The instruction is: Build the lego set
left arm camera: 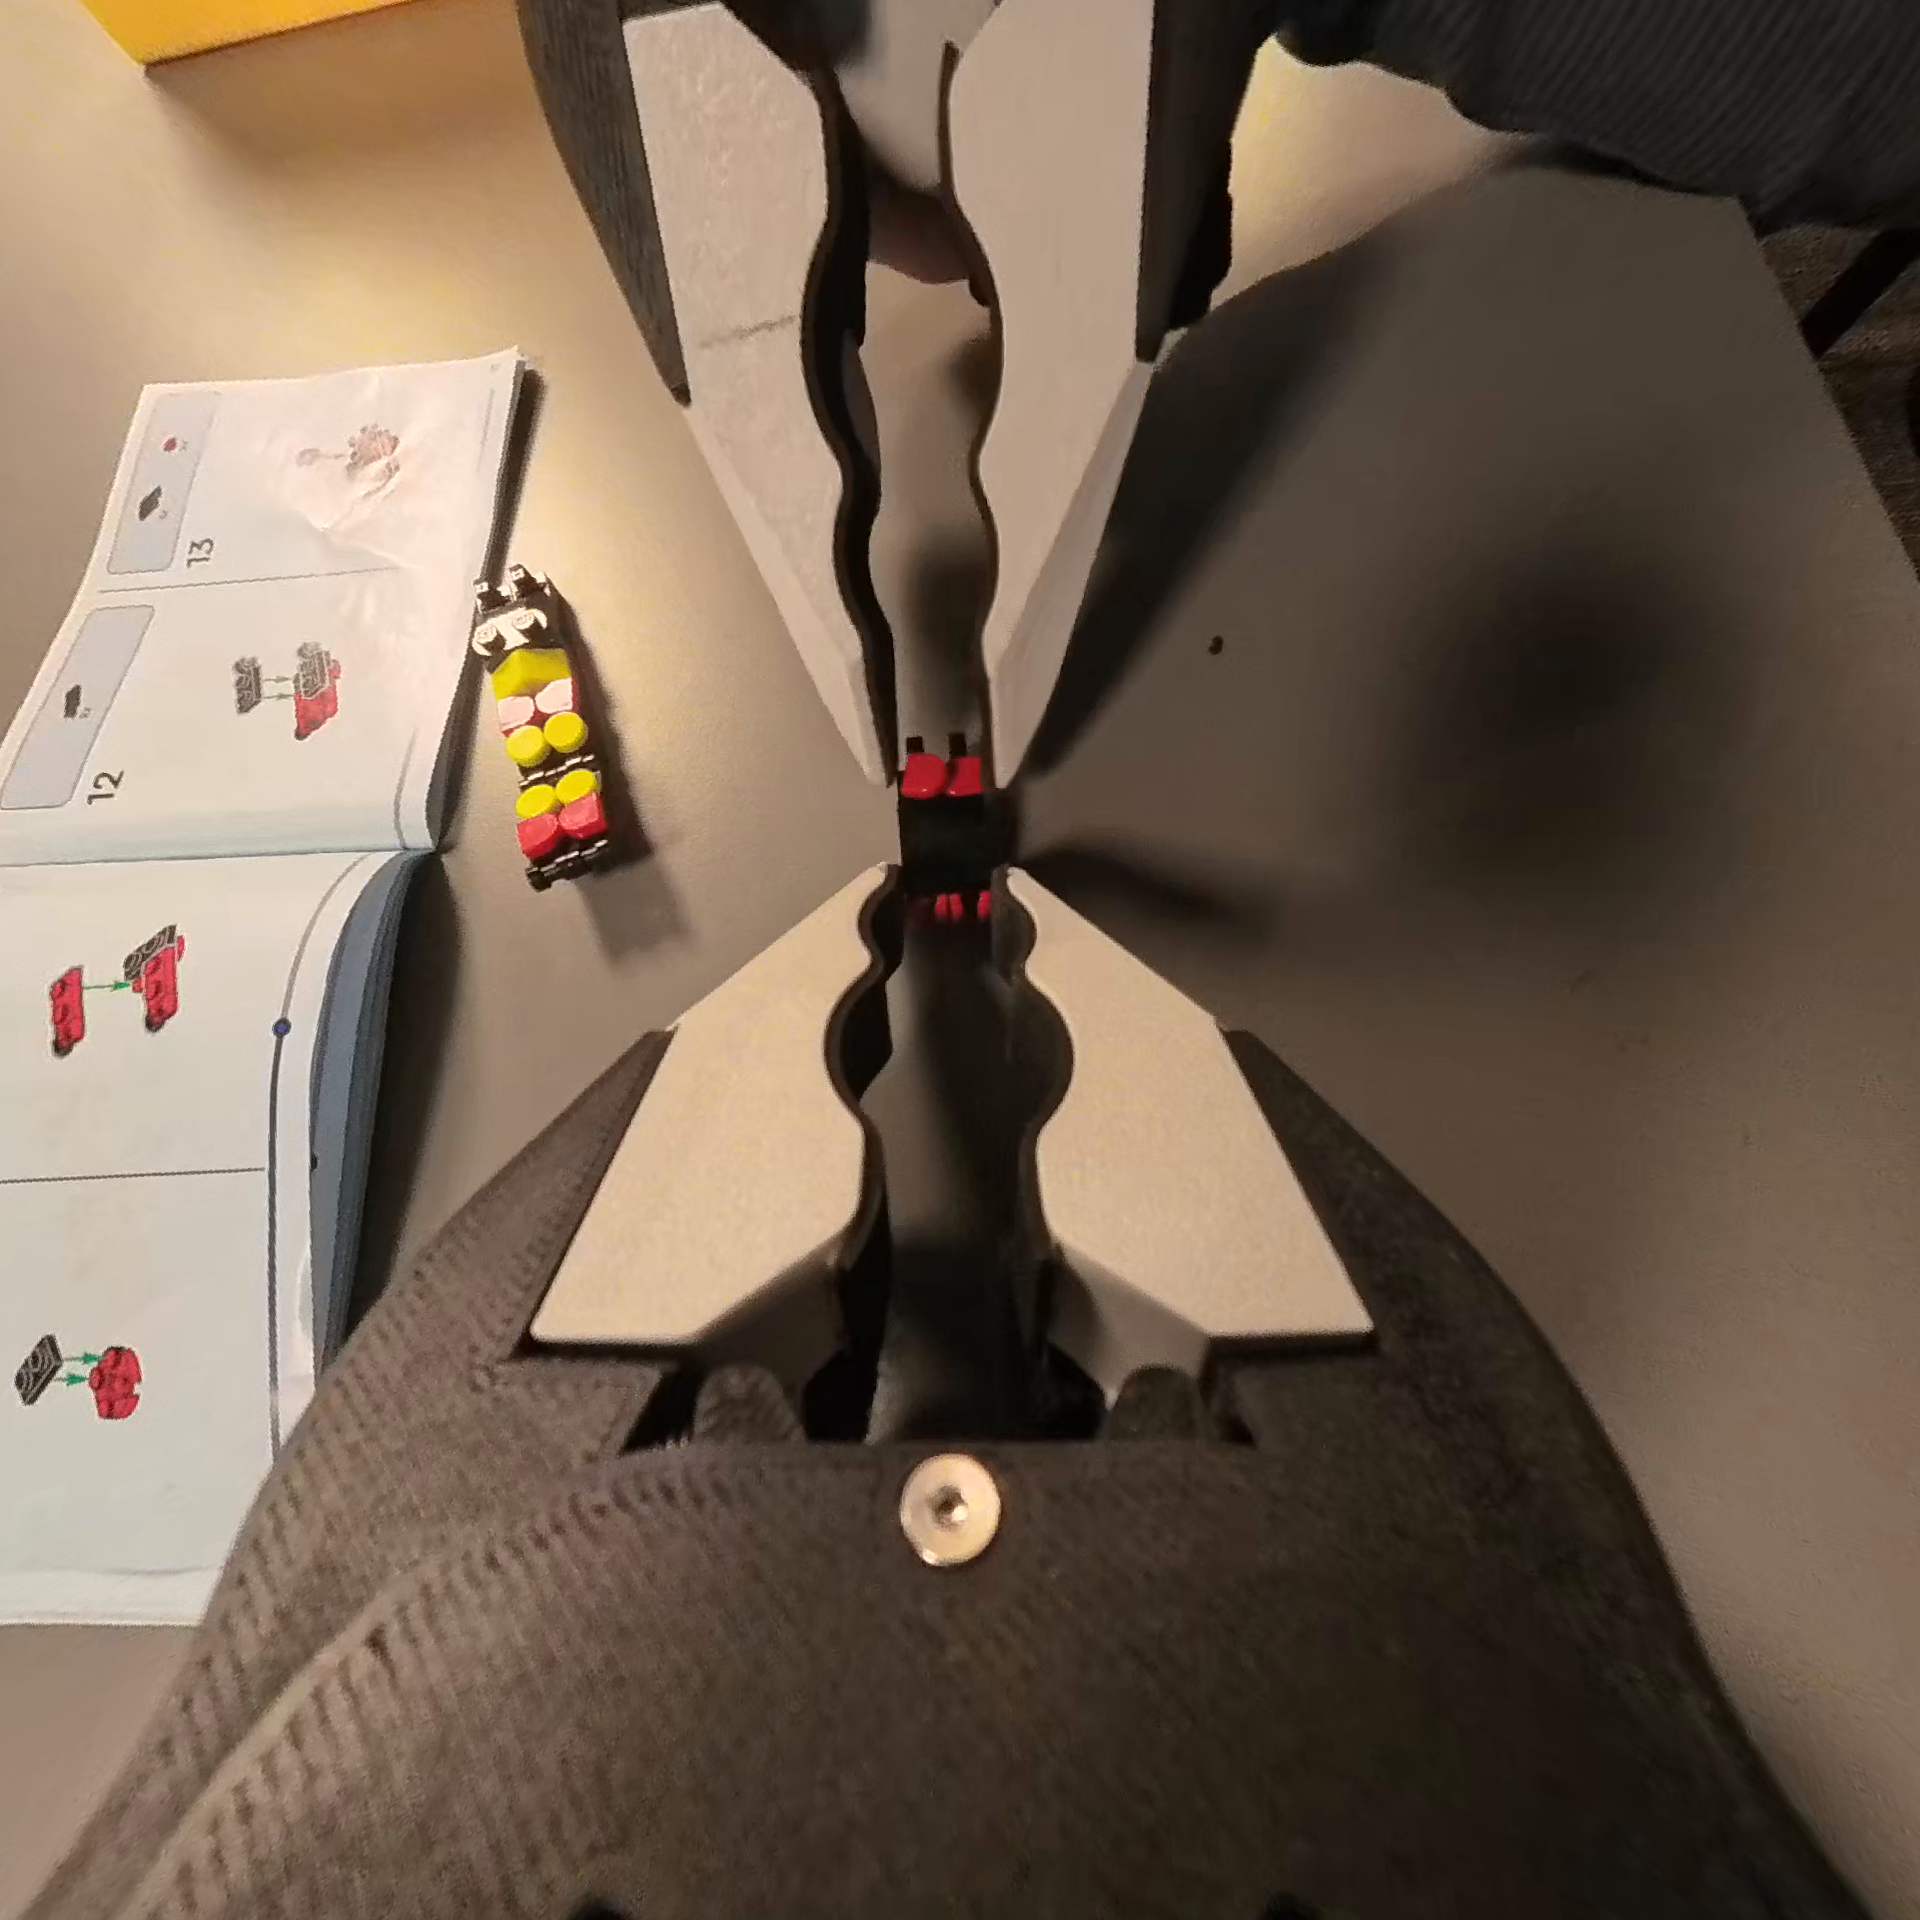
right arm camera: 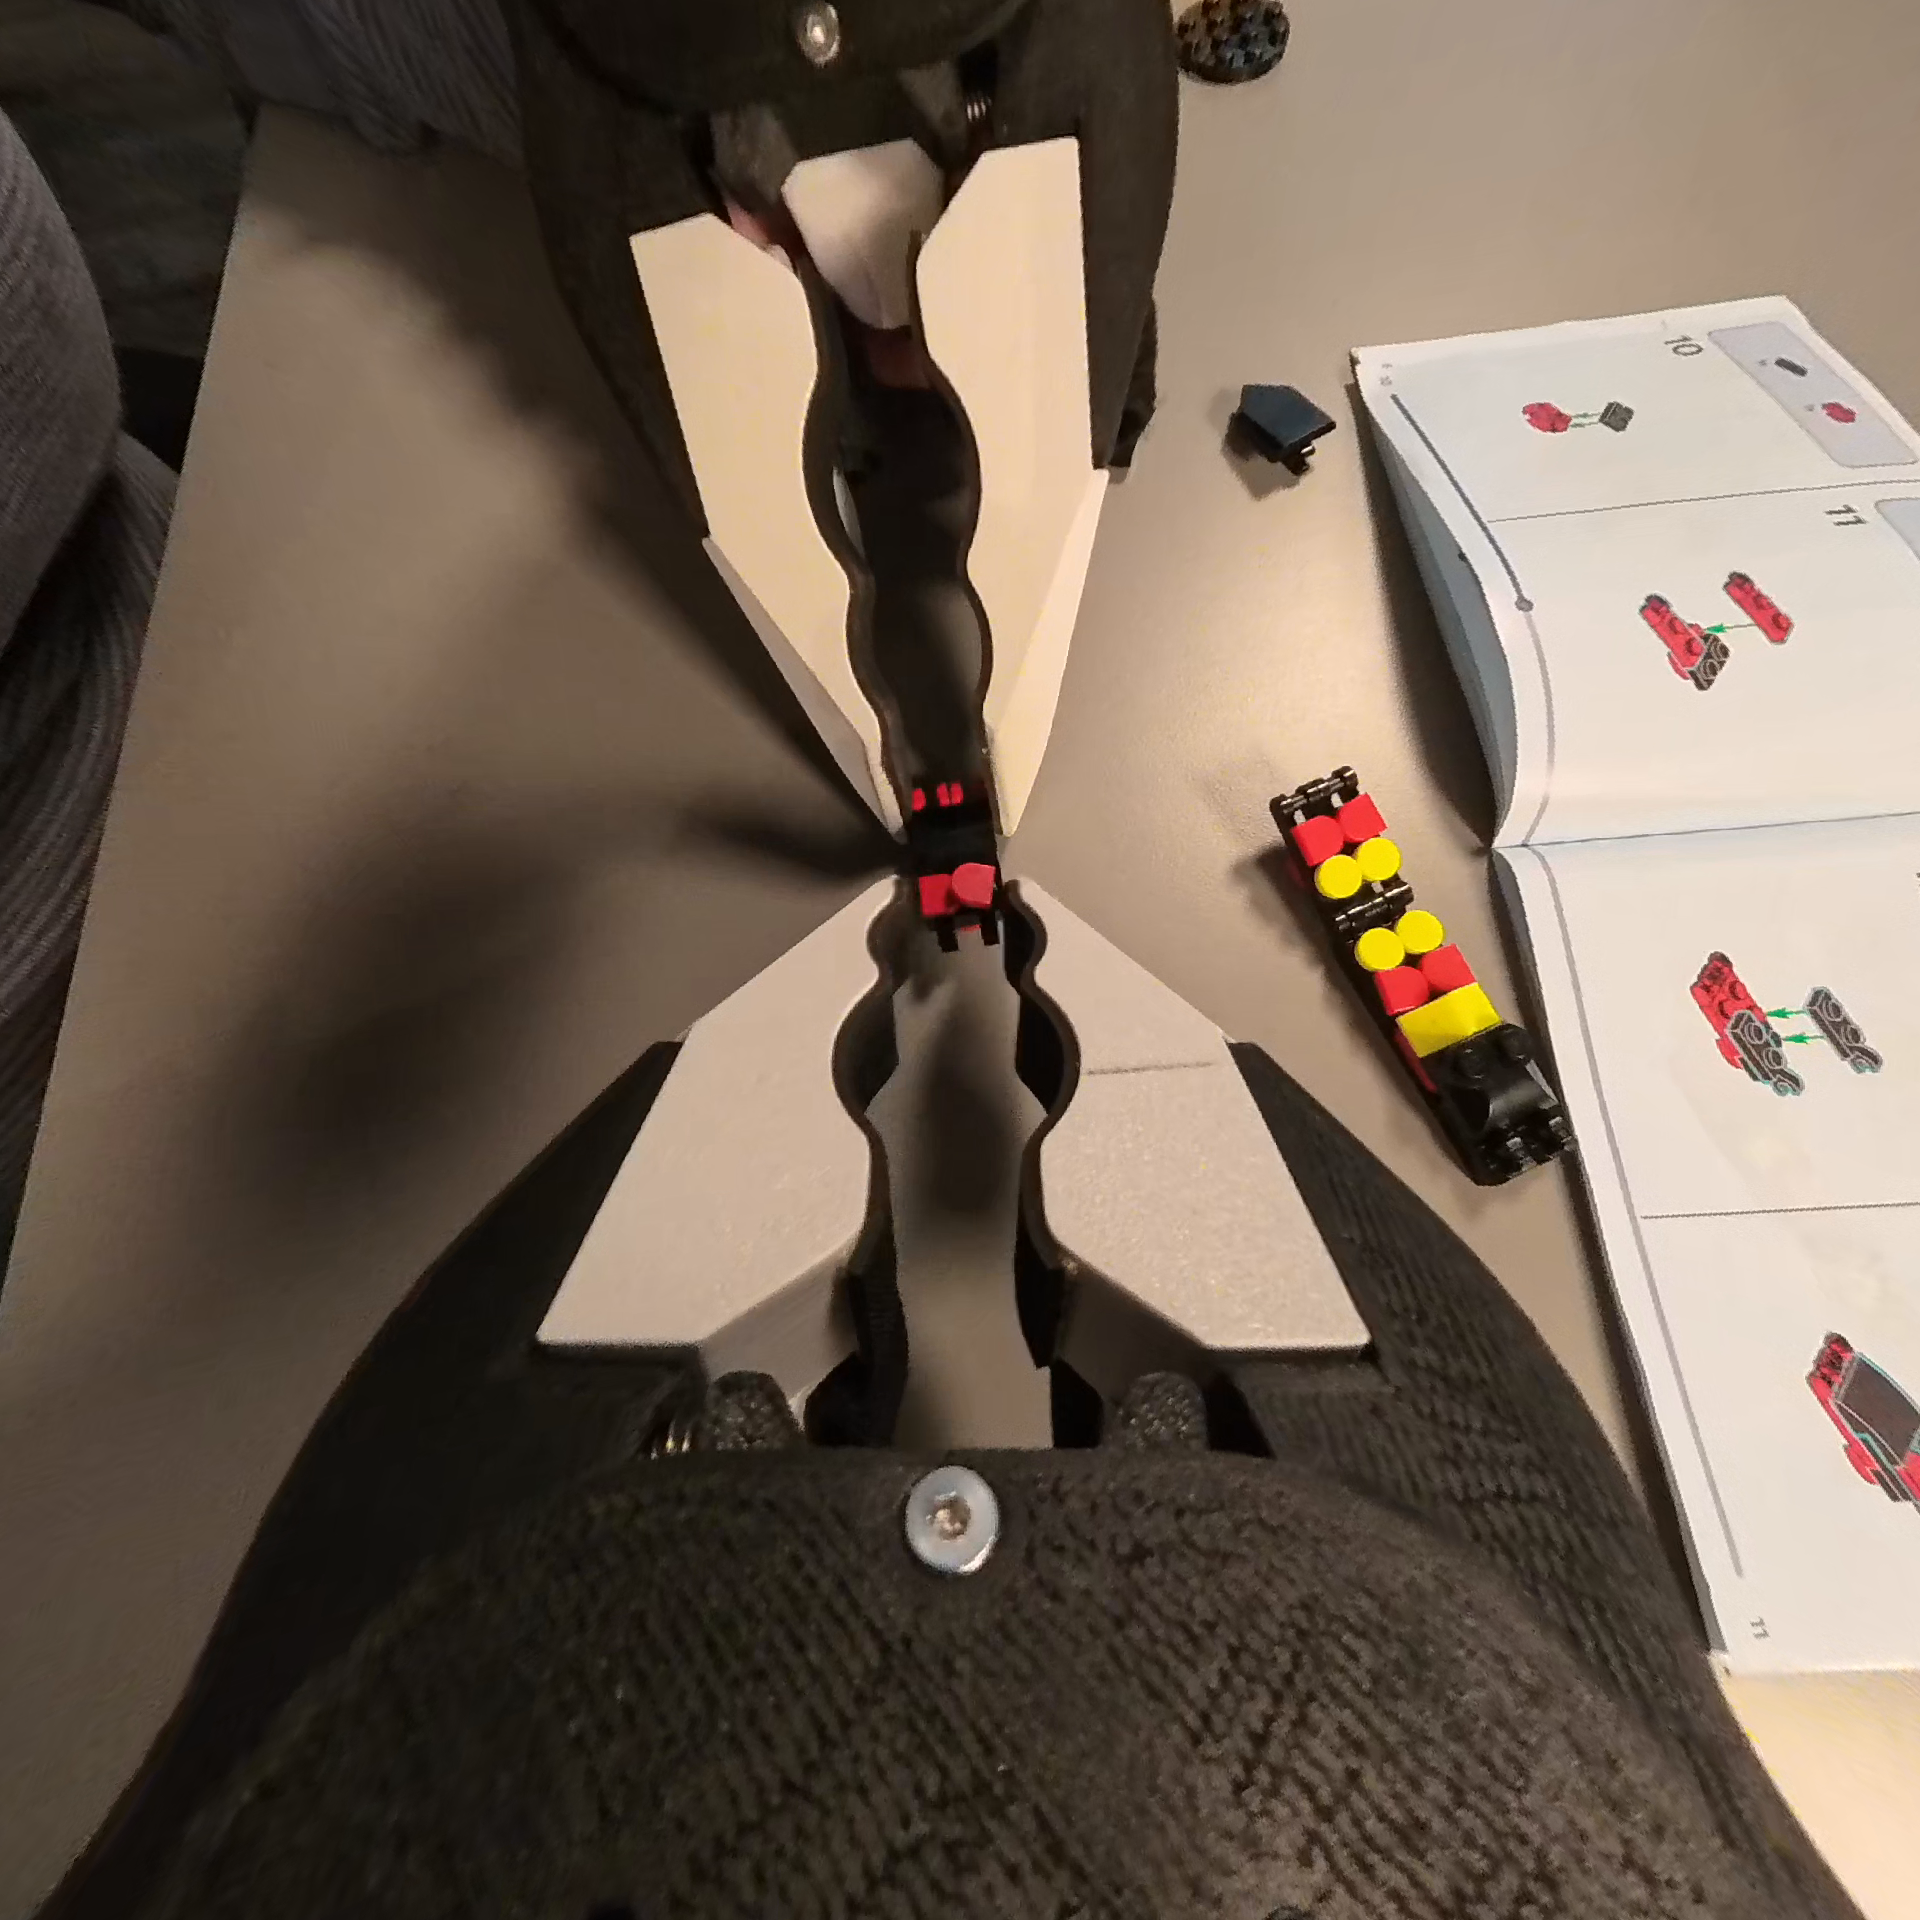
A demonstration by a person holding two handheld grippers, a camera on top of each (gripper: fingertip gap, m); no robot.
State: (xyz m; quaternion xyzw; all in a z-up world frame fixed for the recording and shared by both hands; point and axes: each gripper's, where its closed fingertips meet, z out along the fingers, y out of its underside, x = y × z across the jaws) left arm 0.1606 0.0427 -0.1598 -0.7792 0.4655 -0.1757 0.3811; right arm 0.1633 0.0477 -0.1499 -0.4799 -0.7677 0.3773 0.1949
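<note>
Prob. an office: plain grey desk [right arm camera: 416,623], instr. booklet [right arm camera: 1714,727].

A smooth grey-brown tabletop [left arm camera: 1507,468] under warm light; dark grey ribbed upholstery [right arm camera: 52,416] sits beyond its edge.

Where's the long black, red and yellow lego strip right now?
The long lego strip lies flat on the table, right of the right hand-held gripper in its view, beside the open instruction booklet, untouched.

Wrist cams — opposed, close over the desk [left arm camera: 1455,520].
Each looks along its own fingers [left arm camera: 748,1164] toward the other; both share the striped brick strip [right arm camera: 1413,966] and booklet [right arm camera: 1714,727].
</note>
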